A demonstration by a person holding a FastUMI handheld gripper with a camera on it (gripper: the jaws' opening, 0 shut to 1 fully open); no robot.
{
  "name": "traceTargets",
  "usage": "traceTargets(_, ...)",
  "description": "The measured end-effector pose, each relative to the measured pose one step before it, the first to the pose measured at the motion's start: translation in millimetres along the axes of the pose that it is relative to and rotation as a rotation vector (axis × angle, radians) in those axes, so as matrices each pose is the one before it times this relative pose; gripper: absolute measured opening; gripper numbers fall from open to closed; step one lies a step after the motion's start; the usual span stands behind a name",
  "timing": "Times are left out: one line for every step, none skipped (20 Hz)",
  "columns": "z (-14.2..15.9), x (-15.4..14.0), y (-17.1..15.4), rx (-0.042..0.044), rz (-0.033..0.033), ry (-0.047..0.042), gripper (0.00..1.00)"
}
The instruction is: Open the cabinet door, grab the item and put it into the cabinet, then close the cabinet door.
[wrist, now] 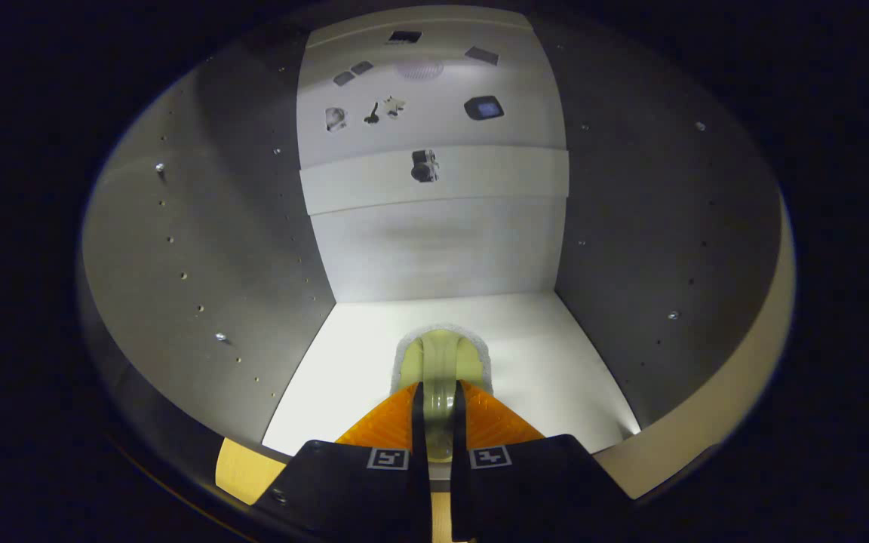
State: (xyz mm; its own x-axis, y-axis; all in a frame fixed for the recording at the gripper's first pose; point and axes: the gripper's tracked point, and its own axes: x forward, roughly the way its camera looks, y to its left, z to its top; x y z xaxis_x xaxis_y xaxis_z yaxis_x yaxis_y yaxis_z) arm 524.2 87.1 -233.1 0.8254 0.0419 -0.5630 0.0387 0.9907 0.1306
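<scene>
My tongs (pixel 439 422) pinch a pale greenish item (pixel 440 362) between both fingers, its length pointing straight ahead toward the back wall, already inside the open cabinet (pixel 201 249) just above its white floor, ready for release.

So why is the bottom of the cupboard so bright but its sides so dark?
In the gripper view, light glares off the cabinet floor, while the side walls sit in shadow. The fisheye lens bends the walls into curves. The gripper is shut on a pale item, which looks a bit blurry this close.
</scene>
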Motion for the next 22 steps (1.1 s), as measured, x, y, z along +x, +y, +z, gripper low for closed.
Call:
traceTargets(-2.44,7.24,-1.91,0.00062,-0.00646,0.0136,0.14)
traceTargets(-0.38,5.48,-1.78,0.0009,-0.00437,0.00817,0.14)
traceTargets(4.05,3.4,0.54,0.00653,0.00091,-0.01065,0.14)
traceTargets(2.09,7.29,-0.76,0.00536,-0.00917,-0.0072,0.14)
traceTargets(2.61,0.53,-1.61,0.00096,-0.00325,0.0039,0.16)
traceTargets(0.44,1.86,-0.01,0.00685,0.00095,0.00217,0.16)
traceTargets(1.8,1.56,-0.06,0.00907,0.0025,-0.00104,0.16)
traceTargets(-1.06,2.68,-0.26,0.00499,-0.00017,0.00413,0.21)
traceTargets(-0.43,-0.27,-1.77,-0.00174,-0.00684,0.00172,0.22)
traceTargets(-0.77,1.42,-2.63,-0.00556,-0.00735,-0.00133,0.29)
traceTargets(0.17,-1.02,-1.09,-0.0059,-0.00656,-0.00281,0.41)
traceTargets(0.93,-0.24,-0.18,-0.00403,-0.00371,-0.00521,0.52)
traceTargets(2.32,-2.34,-1.26,-0.00011,-0.00624,-0.01143,0.63)
traceTargets(3.97,-2.43,-0.95,0.00203,-0.00545,-0.01398,0.75)
traceTargets(4.03,-3.29,-1.46,0.00748,-0.00842,-0.01841,0.86)
traceTargets(5.08,-5.81,-1.21,0.00691,0.00012,-0.01573,0.98)
traceTargets(1.34,-3.12,1.16,-0.00107,0.00417,-0.00874,1.0)
traceTargets(2.39,-7.23,-1.67,-0.01216,-0.00686,-0.0133,0.99)
traceTargets(6.21,-9.08,-3.88,-0.01829,-0.0132,-0.03183,0.99)
traceTargets(4.87,-6.95,-2.83,-0.00909,-0.00865,-0.02494,0.99)
traceTargets(7.03,-11.11,-2.11,-0.00651,-0.00826,-0.03268,0.99)
traceTargets(7.91,-13.36,-2.5,0.00289,-0.00198,-0.0331,0.99)
